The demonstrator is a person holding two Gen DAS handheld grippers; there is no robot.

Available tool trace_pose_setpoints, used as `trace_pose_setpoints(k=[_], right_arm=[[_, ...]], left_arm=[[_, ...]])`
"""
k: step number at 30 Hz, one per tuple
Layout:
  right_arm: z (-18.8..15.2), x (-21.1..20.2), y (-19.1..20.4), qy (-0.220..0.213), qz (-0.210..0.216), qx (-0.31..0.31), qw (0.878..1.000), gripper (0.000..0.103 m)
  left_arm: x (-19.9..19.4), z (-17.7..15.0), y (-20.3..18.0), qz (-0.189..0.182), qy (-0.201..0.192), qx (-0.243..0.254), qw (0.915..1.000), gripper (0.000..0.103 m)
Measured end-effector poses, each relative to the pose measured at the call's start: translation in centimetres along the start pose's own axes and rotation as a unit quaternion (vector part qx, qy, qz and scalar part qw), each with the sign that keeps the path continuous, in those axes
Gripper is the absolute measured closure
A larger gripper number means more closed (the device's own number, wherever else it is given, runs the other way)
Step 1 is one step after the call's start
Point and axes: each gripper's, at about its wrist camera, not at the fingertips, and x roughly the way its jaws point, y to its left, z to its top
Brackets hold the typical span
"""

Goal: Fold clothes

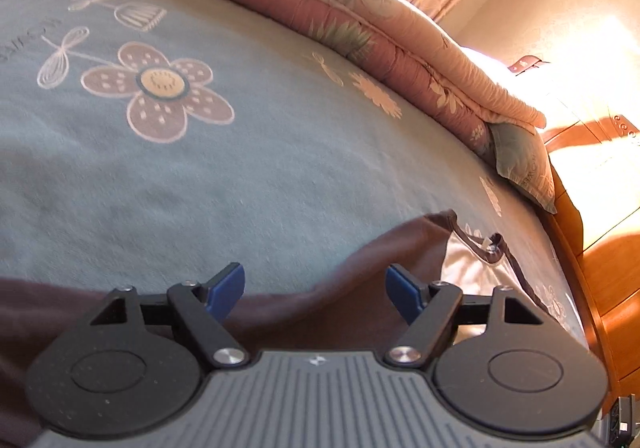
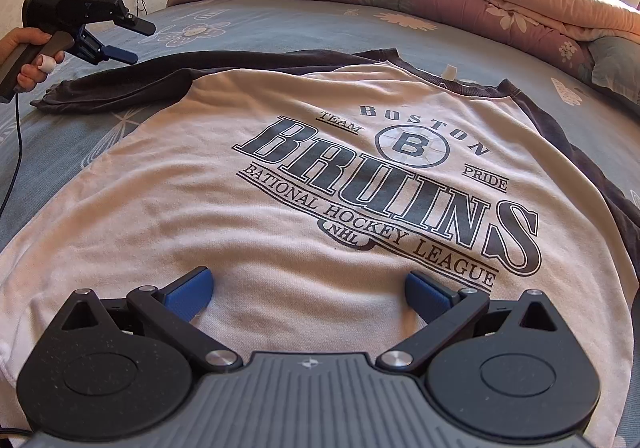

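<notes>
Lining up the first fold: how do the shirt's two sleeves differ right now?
The left sleeve stretches straight out across the bedsheet, full length visible; the right sleeve runs down alongside the body and leaves view. The left hand-held gripper hovers open beside the left sleeve; nothing is near the right one. Both are dark.

A white shirt (image 2: 304, 184) with dark raglan sleeves and a dark "Boston Bruins" print is lying spread flat, front up, collar away, its left sleeve (image 2: 120, 84) stretching sideways.

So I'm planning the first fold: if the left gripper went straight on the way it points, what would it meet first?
Probably the dark sleeve below the open left gripper, then the blue bedsheet. Depth is unclear.
</notes>
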Motion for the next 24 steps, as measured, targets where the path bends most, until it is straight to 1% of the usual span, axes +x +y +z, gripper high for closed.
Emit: trace_pose_setpoints(k=[2,5,7,10,12,14,16,17,19,20,22,23,24], right_arm=[[0.0,0.0,0.0,0.000,0.000,0.000,1.000,0.000],[0.0,0.0,0.0,0.000,0.000,0.000,1.000,0.000],[0.0,0.0,0.0,0.000,0.000,0.000,1.000,0.000],[0.0,0.1,0.0,-0.001,0.000,0.000,1.000,0.000],[0.0,0.1,0.0,-0.002,0.000,0.000,1.000,0.000],[0.0,0.1,0.1,-0.003,0.000,0.000,1.000,0.000],[0.0,0.1,0.1,-0.003,0.000,0.000,1.000,0.000],[0.0,0.1,0.1,-0.004,-0.001,0.000,1.000,0.000],[0.0,0.1,0.1,-0.004,-0.001,0.000,1.000,0.000],[0.0,0.1,0.1,-0.005,-0.001,0.000,1.000,0.000],[0.0,0.1,0.1,-0.005,-0.001,0.001,1.000,0.000],[0.0,0.1,0.2,-0.004,-0.002,0.001,1.000,0.000],[0.0,0.1,0.2,-0.004,-0.002,0.000,1.000,0.000]], left_arm=[[0.6,0.7,0.7,0.035,0.009,0.021,0.9991,0.054],[2.0,0.1,1.2,0.077,0.039,0.057,0.9946,0.056],[2.4,-1.0,1.1,0.082,0.052,0.077,0.9923,0.057],[2.0,-3.0,0.7,0.069,0.043,0.113,0.9902,0.057],[1.7,-3.8,0.2,0.072,0.040,0.146,0.9859,0.057],[1.5,-4.4,-0.4,0.075,0.040,0.179,0.9801,0.057],[1.5,-5.1,-1.2,0.084,0.040,0.221,0.9709,0.056],[1.5,-5.4,-1.6,0.089,0.039,0.235,0.9671,0.056],[1.4,-5.7,-2.1,0.094,0.038,0.251,0.9626,0.057],[1.4,-5.9,-2.4,0.094,0.038,0.259,0.9605,0.060],[1.3,-6.1,-2.9,0.098,0.037,0.274,0.9561,0.073],[1.4,-6.1,-3.2,0.102,0.036,0.279,0.9540,0.084],[1.4,-6.2,-3.5,0.107,0.035,0.285,0.9519,0.089]])
